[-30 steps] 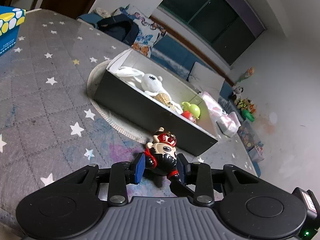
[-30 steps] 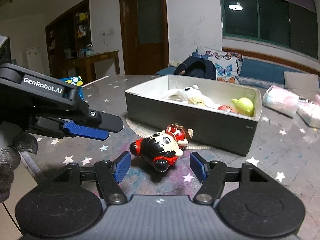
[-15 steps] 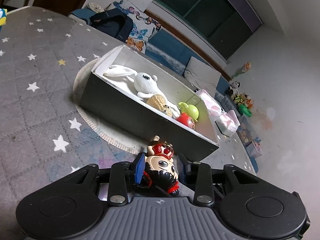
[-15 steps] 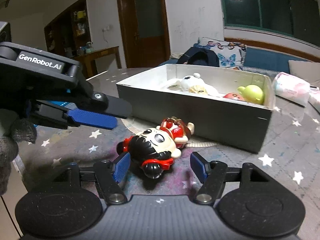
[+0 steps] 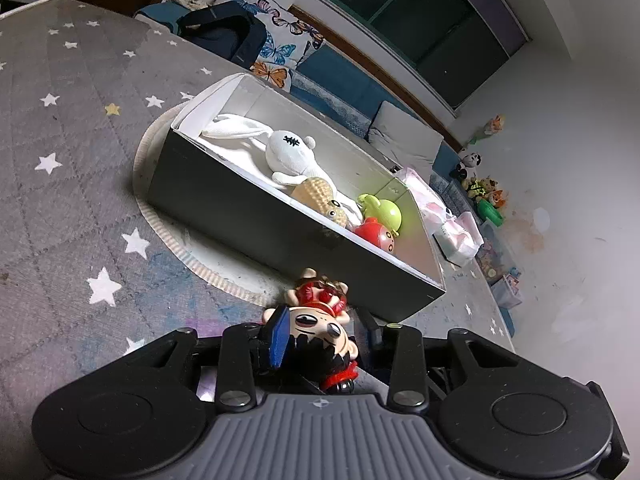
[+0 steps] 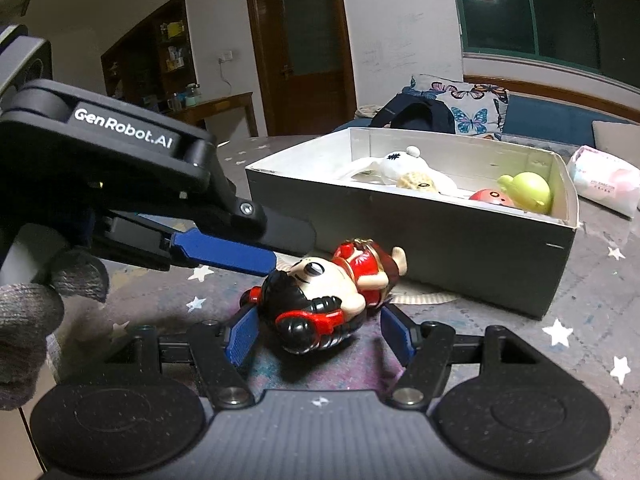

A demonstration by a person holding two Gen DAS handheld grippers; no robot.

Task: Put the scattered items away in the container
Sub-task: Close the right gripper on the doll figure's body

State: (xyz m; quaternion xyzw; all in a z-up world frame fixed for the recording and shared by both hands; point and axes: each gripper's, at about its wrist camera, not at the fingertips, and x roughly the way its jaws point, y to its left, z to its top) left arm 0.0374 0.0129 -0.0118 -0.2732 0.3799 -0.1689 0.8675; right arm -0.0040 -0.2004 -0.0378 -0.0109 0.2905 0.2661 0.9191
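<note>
Red-and-black doll (image 6: 328, 292) is laid on its side on the star-print cloth (image 5: 60, 208), just before the grey box (image 6: 420, 248) | left gripper (image 5: 320, 332) is pinched on its head for lifting | right gripper (image 6: 316, 334) is spread around its head, no contact made | boxing not yet done

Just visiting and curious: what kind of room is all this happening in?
Most likely a home living room: a blue sofa with a butterfly cushion under a window, a wooden door, and toys along the wall.
</note>
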